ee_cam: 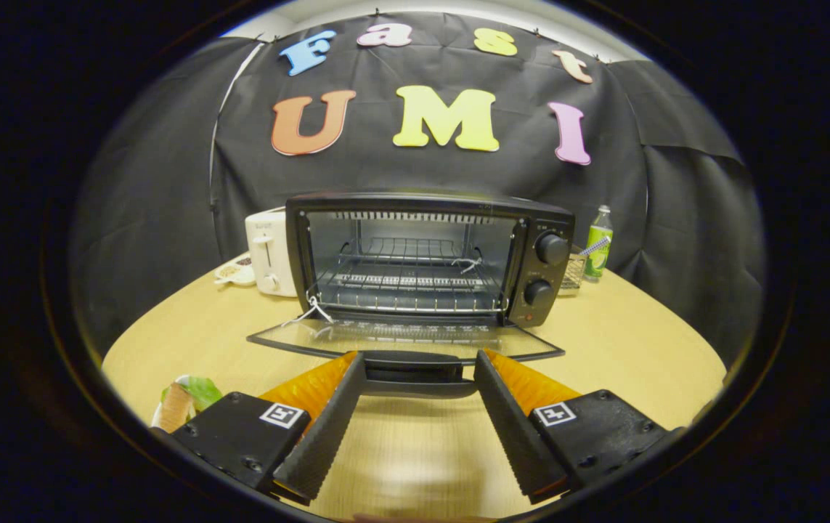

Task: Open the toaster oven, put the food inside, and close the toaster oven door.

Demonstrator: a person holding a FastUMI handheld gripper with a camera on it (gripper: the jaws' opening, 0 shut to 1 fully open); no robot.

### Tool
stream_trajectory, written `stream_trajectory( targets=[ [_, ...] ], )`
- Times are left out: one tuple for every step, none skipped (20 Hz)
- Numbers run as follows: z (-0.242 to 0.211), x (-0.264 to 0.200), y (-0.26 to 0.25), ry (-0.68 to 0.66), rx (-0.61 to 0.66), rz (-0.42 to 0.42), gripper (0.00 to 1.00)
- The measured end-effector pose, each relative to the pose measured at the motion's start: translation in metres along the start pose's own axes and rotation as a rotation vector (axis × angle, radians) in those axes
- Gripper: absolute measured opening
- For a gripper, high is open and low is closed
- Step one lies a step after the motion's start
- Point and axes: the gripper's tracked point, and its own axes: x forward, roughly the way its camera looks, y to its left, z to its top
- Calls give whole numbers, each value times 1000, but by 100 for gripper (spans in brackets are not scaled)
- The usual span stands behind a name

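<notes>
Toaster oven (pixel 429 258) standing on the tabletop (pixel 625 334) with its door (pixel 404 340) lying fully open. The tool (pixel 420 374) is hovering spread and empty at the door handle (pixel 415 372). The food (pixel 186 403) is waiting beside the left finger; loading and closing appear to remain.

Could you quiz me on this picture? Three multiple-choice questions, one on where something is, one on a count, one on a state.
1. Where is the white toaster?
A. Beside the toaster oven, on the side away from its knobs
B. On top of the oven
C. Inside the oven

2. How many knobs are on the oven's front?
A. One
B. Two
C. Four

3. How is the oven door?
A. Shut
B. Folded down open
C. Taken off

Answers: 1 A, it stands on the table next to the oven; 2 B, one knob sits above the other; 3 B, the glass door lies flat, its handle between the tips of the open gripper.
</notes>
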Motion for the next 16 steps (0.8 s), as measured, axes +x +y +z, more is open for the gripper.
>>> stream_trajectory(
  targets=[
    [-5, 0, 0, 7, 4, 0, 100],
    [-8, 0, 0, 12, 9, 1, 100],
    [-12, 0, 0, 14, 17, 3, 100],
    [-16, 1, 1, 20, 30, 5, 100],
    [-21, 3, 0, 34, 49, 8, 100],
    [-27, 4, 1, 53, 67, 8, 100],
    [-33, 7, 1, 77, 78, 8, 100],
    [-31, 10, 0, 65, 85, 8, 100],
    [-26, 2, 2, 56, 78, 10, 100],
    [-23, 1, 1, 60, 72, 11, 99],
    [-27, 4, -1, 62, 71, 12, 100],
    [-25, 2, -2, 70, 71, 19, 100],
    [-22, -1, -2, 71, 74, 32, 100],
    [-16, -6, -1, 71, 79, 49, 100],
    [-10, -12, 0, 72, 84, 71, 100],
    [-4, -18, 1, 76, 97, 93, 100]
  ],
)
